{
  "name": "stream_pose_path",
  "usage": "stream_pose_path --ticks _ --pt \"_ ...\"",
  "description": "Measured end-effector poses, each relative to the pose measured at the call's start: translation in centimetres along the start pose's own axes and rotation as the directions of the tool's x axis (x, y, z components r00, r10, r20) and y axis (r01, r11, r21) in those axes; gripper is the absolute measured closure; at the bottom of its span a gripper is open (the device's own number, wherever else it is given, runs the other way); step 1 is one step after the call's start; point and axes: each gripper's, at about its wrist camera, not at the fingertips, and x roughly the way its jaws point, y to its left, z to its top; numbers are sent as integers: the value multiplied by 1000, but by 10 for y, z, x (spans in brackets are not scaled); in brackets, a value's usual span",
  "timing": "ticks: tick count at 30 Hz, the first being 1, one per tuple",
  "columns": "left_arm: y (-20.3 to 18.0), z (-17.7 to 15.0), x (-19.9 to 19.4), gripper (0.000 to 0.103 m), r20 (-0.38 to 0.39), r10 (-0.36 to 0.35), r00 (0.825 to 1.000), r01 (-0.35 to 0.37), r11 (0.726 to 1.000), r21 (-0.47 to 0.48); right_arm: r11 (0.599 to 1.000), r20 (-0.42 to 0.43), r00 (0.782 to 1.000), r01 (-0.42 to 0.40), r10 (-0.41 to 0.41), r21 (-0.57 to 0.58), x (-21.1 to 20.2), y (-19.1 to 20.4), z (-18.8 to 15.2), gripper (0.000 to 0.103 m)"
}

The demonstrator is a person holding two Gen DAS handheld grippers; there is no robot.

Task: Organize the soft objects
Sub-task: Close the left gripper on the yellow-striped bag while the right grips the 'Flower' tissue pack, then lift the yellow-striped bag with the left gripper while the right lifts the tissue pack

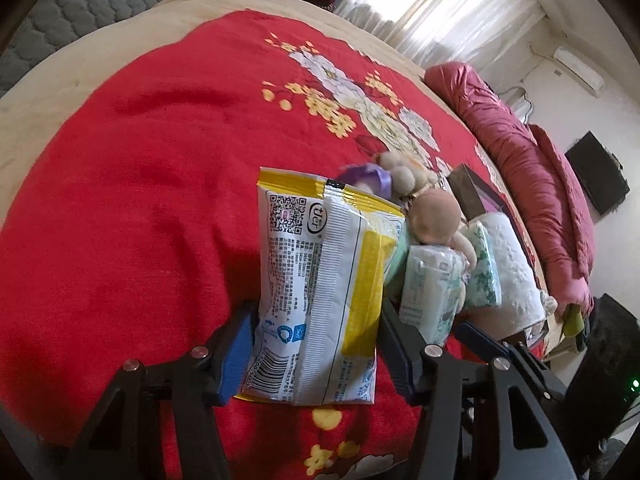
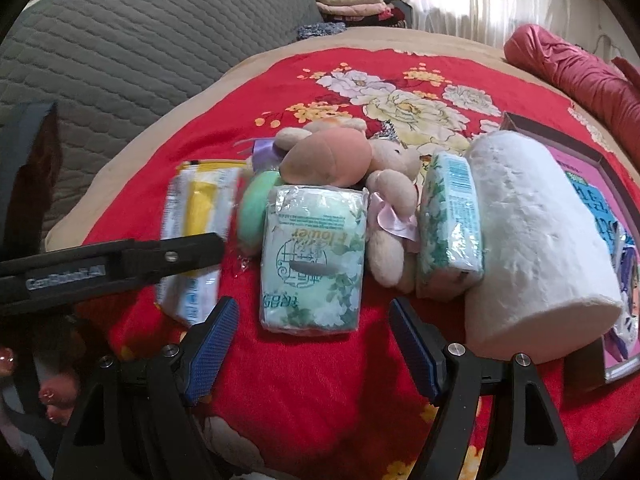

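My left gripper [image 1: 316, 344] is shut on a white and yellow packet [image 1: 320, 280], its blue pads pressing the packet's two sides above the red bedspread. The packet and the left gripper also show in the right wrist view [image 2: 196, 220], at the left end of a row of soft things. My right gripper [image 2: 312, 344] is open and empty, its fingers either side of a green floral tissue pack [image 2: 316, 260], not touching it. Behind lie a green sponge [image 2: 256, 208], plush toys [image 2: 332, 156], a second tissue pack [image 2: 450, 216] and a white roll [image 2: 540, 236].
A red floral bedspread [image 1: 140, 160] covers the bed. A flat box with a pink printed cover [image 2: 608, 208] lies right of the roll. A rolled red quilt [image 1: 532, 168] runs along the far side. A grey quilted headboard [image 2: 120, 40] stands at the left, folded clothes [image 2: 352, 4] behind.
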Motion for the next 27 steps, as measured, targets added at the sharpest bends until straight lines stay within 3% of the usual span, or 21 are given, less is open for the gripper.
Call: stream_pose_path --ticks 13,18,27 --pt "3 -1 -2 45 16 39 999 -39 999 16 999 16 1000 -10 11 -37 16 10 6 24" --pt "5 0 -1 45 14 37 999 -37 999 14 999 26 999 -21 22 -37 21 11 10 50" --pt "4 -2 -1 45 17 38 999 -38 999 21 998 45 998 -47 49 -45 16 4 11 53"
